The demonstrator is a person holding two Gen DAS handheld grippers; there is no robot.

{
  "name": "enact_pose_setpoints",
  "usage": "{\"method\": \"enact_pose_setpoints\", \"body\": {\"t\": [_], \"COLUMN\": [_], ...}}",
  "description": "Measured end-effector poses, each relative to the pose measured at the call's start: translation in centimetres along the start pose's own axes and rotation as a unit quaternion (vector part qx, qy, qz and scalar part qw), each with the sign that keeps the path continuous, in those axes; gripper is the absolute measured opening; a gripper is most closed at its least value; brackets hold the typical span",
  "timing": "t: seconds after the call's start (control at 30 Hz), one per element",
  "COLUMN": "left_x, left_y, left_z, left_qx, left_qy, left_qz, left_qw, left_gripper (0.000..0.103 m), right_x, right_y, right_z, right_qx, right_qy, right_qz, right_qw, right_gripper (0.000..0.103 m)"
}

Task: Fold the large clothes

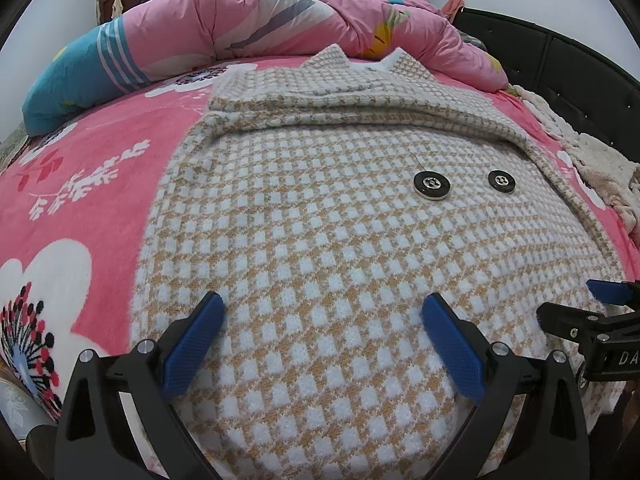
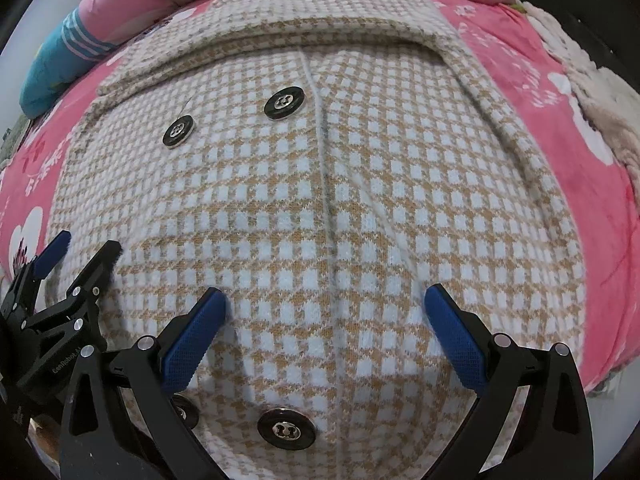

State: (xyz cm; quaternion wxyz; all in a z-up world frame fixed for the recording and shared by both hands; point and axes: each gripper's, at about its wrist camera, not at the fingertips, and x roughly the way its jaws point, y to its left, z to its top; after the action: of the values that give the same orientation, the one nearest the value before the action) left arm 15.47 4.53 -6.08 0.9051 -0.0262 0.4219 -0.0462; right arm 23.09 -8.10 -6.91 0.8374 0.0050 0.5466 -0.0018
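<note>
A tan-and-white houndstooth coat (image 1: 328, 216) (image 2: 320, 184) lies flat on the bed, collar at the far end, sleeves folded across its upper part. Black round buttons (image 1: 431, 185) (image 2: 284, 103) sit on its front. My left gripper (image 1: 322, 308) is open, both blue pads low over the coat's near-left part with only cloth beneath. My right gripper (image 2: 324, 304) is open too, over the near middle by the front seam. Each gripper shows at the edge of the other's view: the right gripper (image 1: 592, 320) and the left gripper (image 2: 76, 256).
The bed has a pink floral blanket (image 1: 80, 184) (image 2: 560, 152). A pink quilt (image 1: 280, 16) is bunched at the far end, with a blue striped part (image 1: 80, 76). A cream fuzzy cloth (image 1: 592, 164) lies at the right edge by the dark bed frame (image 1: 580, 76).
</note>
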Motion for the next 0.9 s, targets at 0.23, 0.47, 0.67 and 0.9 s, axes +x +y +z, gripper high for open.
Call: {"method": "enact_pose_setpoints", "body": {"t": [0.23, 0.47, 0.67, 0.9], "left_x": [-0.1, 0.0, 0.1, 0.5], "left_y": [-0.2, -0.2, -0.4, -0.9], "left_z": [0.3, 0.4, 0.4, -0.1], "left_qx": [-0.006, -0.001, 0.003, 0.021], "left_qy": [0.003, 0.006, 0.000, -0.004], "left_qz": [0.002, 0.007, 0.010, 0.025], "left_qw": [1.0000, 1.0000, 0.9999, 0.9995], "left_gripper": [0.098, 0.098, 0.098, 0.098], "right_x": [-0.2, -0.3, -0.6, -0.9], "right_y": [-0.3, -0.5, -0.8, -0.6], "right_z": [-0.1, -0.1, -1.0, -2.4], "right_qx": [-0.001, 0.004, 0.008, 0.013], "right_qy": [-0.003, -0.014, -0.032, -0.058], "right_qz": [0.007, 0.011, 0.022, 0.017], "right_qw": [1.000, 1.000, 0.999, 0.998], "right_gripper": [0.095, 0.095, 0.095, 0.095]}}
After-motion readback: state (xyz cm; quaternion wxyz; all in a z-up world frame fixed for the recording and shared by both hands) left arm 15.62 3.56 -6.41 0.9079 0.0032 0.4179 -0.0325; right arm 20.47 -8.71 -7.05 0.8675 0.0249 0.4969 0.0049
